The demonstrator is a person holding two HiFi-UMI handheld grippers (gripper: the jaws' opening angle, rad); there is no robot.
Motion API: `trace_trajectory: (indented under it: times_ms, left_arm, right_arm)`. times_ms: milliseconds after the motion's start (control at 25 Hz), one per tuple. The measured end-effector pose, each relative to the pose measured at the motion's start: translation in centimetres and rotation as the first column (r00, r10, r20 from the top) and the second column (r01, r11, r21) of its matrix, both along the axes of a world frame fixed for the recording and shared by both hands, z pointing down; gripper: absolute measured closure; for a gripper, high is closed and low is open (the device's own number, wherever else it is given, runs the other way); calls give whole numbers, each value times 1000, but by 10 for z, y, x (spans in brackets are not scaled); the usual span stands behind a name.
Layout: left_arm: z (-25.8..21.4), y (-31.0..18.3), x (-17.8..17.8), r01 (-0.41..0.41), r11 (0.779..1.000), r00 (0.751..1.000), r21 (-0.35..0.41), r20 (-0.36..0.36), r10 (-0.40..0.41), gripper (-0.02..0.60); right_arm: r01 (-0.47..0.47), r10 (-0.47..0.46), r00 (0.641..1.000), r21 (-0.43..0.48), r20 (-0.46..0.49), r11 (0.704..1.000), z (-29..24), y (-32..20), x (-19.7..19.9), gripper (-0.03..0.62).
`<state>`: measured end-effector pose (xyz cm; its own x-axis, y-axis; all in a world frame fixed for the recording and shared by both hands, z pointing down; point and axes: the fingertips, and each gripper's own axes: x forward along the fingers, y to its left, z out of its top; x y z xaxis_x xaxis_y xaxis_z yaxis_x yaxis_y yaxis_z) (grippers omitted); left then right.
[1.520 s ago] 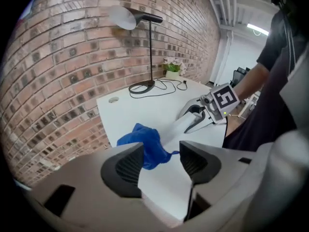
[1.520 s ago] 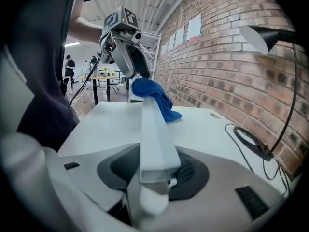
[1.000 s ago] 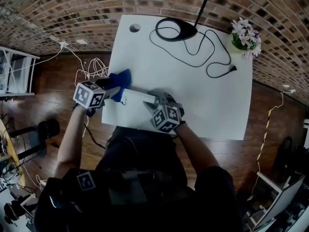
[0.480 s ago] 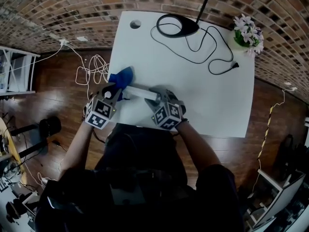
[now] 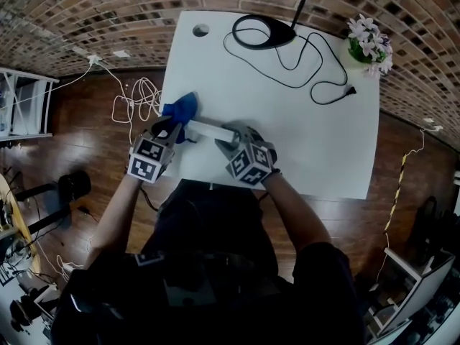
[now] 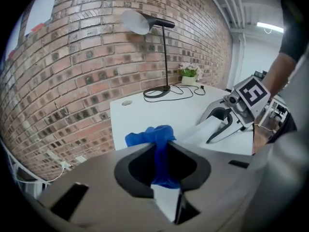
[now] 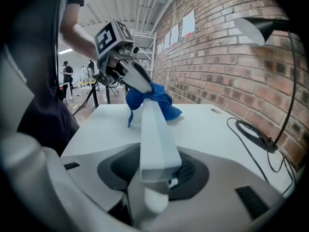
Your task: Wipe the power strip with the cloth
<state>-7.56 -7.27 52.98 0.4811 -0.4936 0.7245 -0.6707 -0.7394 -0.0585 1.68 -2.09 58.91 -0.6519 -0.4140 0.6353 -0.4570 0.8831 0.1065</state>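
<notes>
pinching the crumpled blue cloth (image 6: 161, 151), the left gripper (image 5: 175, 130) has just closed on it at one end of the long white plastic power strip (image 5: 208, 129); the right gripper (image 5: 230, 146) clamps the other end at the white table (image 5: 309, 149) edge. a thin bite may slip mid-wipe, or pressure lever the strip loose

I look down on a white square table (image 5: 323, 142). Along its far edge rest a black ring-shaped lamp base (image 5: 262, 33) and, in the right corner, a potted flowering plant (image 5: 368, 45). The lamp's cord (image 5: 338, 95) loops across the top to a loose plug (image 5: 348, 90). A round hole (image 5: 200, 29) marks the far left corner.
</notes>
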Motion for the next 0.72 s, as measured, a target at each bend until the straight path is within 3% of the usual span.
trace_trajectory:
  times_ms: [320,560,720]
  left_arm:
    - [-2,2,7,-83,996,995,8,-45,84,508]
    - [-4,15,27,-183,983,978,5,-101,182,508]
    - [-6,13,29,-204,979,973,15,-109,205,508]
  right_arm:
    - [-7,7,1000,-22,-1,1000,-2,0,0,428]
    - [-12,12,1000,-85,-3,996,-1,0,-1,428]
    - [-21,21,1000,-105,4,994,0,-3,-1,428]
